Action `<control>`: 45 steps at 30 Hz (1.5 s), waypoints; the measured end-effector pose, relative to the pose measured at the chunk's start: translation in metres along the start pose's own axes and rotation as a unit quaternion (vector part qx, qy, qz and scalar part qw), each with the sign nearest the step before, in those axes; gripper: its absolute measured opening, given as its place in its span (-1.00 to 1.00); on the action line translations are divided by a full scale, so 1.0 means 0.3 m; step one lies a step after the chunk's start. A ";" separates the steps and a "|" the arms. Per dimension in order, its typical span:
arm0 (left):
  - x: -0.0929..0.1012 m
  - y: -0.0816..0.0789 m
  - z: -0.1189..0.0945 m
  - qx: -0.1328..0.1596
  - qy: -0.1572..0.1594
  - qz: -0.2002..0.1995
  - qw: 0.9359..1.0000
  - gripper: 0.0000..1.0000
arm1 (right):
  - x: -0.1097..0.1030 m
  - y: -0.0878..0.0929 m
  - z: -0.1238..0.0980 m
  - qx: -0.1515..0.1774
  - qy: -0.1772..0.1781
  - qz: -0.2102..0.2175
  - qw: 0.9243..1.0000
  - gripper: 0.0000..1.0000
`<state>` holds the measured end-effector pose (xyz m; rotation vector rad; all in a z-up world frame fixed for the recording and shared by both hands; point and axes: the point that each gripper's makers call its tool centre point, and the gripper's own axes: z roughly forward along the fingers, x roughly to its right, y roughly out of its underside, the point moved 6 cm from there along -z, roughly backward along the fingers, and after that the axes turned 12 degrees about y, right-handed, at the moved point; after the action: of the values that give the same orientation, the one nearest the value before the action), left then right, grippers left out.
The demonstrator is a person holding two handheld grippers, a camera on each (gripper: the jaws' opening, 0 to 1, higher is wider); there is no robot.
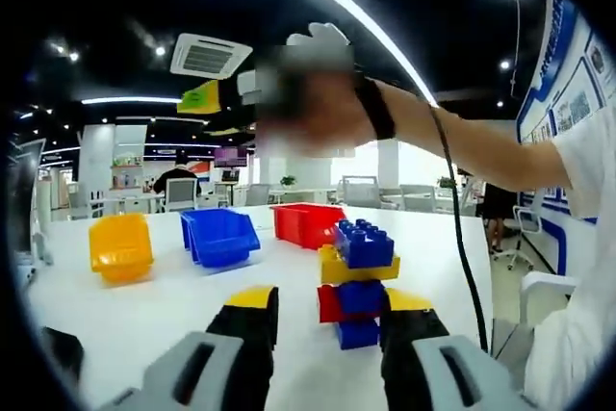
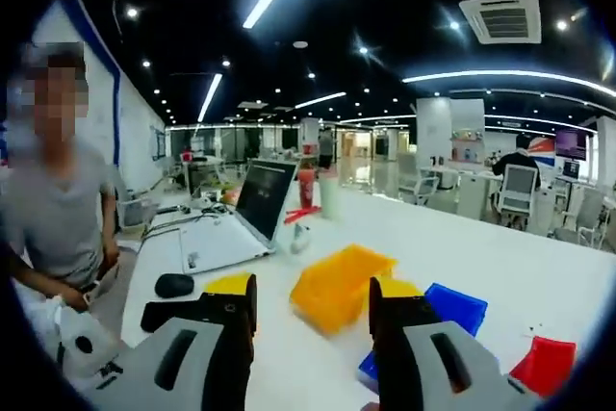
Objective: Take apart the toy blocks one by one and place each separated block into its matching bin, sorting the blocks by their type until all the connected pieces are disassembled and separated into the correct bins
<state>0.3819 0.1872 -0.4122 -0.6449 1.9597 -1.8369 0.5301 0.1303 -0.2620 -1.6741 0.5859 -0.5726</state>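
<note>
Left gripper view: left tool [image 1: 322, 320], jaws spread, low over the white desk [image 1: 173, 300] before the stacked toy blocks [image 1: 358, 281]. Right gripper view: right tool [image 2: 313, 320], jaws spread and empty, raised above the yellow bin [image 2: 339, 286].

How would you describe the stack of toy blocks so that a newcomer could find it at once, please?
On the white table, look right of the row of yellow bin, blue bin and red bin. The stack of plastic toy blocks stands just beyond the left gripper. Unlike the single-coloured bins, it mixes blue, yellow and red.
</note>
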 end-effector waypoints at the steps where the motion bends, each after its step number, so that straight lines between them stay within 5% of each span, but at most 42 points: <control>1: 0.002 -0.003 0.001 0.002 0.001 -0.002 1.000 -0.14 | 0.005 0.008 -0.038 0.002 -0.002 0.001 1.000 -0.03; 13: 0.033 -0.054 0.009 0.012 0.015 -0.007 1.000 -0.14 | 0.111 0.156 -0.450 0.048 0.034 0.033 0.998 -0.04; 22: 0.046 -0.058 0.020 0.007 0.018 -0.006 1.000 -0.14 | 0.099 0.324 -0.647 0.057 0.053 0.055 0.995 0.00; 30: 0.040 -0.103 0.010 0.027 0.014 -0.019 0.999 -0.07 | 0.029 0.425 -0.694 0.052 0.045 0.033 0.997 0.04; 45: 0.041 -0.113 0.080 0.009 0.012 -0.007 1.000 -0.19 | -0.060 0.492 -0.579 0.042 0.014 0.040 0.998 0.05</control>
<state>0.3877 0.1590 -0.3799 -0.6363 1.9559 -1.8769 0.3922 -0.0093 -0.3792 -1.5580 0.6379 -0.5552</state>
